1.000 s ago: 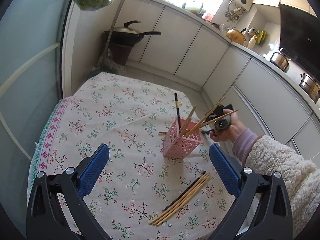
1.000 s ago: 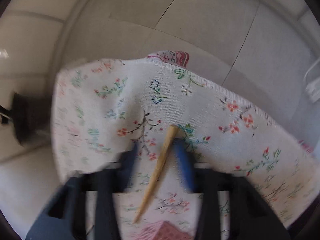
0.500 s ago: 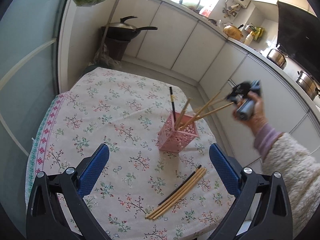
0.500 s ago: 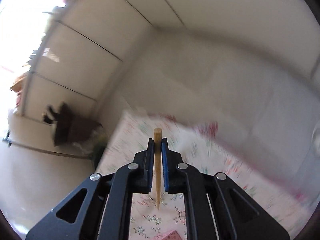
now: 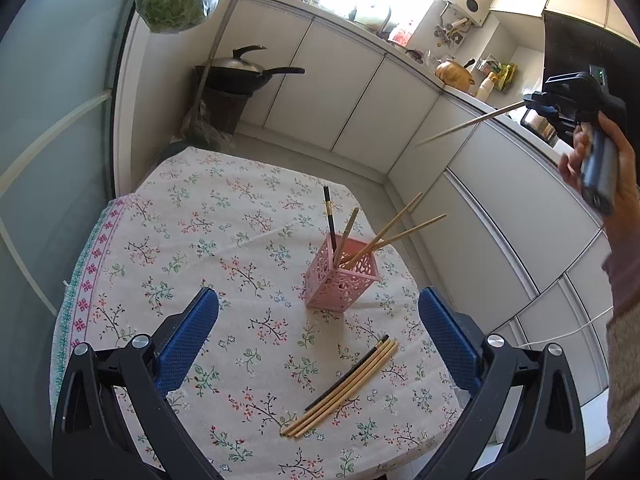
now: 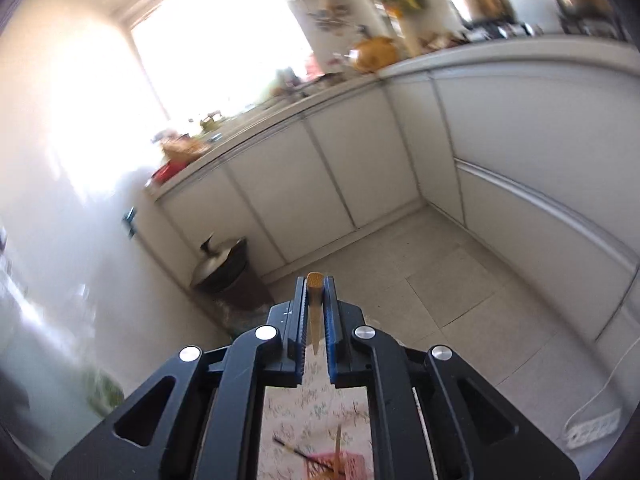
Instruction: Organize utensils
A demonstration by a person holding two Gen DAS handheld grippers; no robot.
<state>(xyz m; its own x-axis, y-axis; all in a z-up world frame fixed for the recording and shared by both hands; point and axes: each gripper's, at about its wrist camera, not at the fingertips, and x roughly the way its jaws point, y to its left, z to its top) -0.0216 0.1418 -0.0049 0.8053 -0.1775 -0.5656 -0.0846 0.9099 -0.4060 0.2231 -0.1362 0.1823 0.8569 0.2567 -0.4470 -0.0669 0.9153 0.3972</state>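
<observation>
A pink lattice holder (image 5: 342,280) stands on the floral tablecloth (image 5: 192,240), with one black and three wooden chopsticks leaning in it. Several loose chopsticks (image 5: 344,388), one of them black, lie in front of it. My left gripper (image 5: 316,356) is open and empty, above the table's near edge. My right gripper (image 5: 536,106) is high up at the right, shut on a wooden chopstick (image 5: 468,124) that points down-left. In the right wrist view the chopstick (image 6: 315,300) sits between the shut fingers (image 6: 298,312), and the holder (image 6: 340,466) shows far below.
A black wok (image 5: 240,72) on a dark stand sits by the far wall. White cabinets (image 5: 400,120) run along the back and right. A bag of greens (image 5: 172,0) hangs at the upper left. A white power strip (image 6: 592,428) lies on the floor.
My right gripper has risen from beside the holder to high above the table, carrying one wooden chopstick. The left gripper has pulled back and up a little, still open.
</observation>
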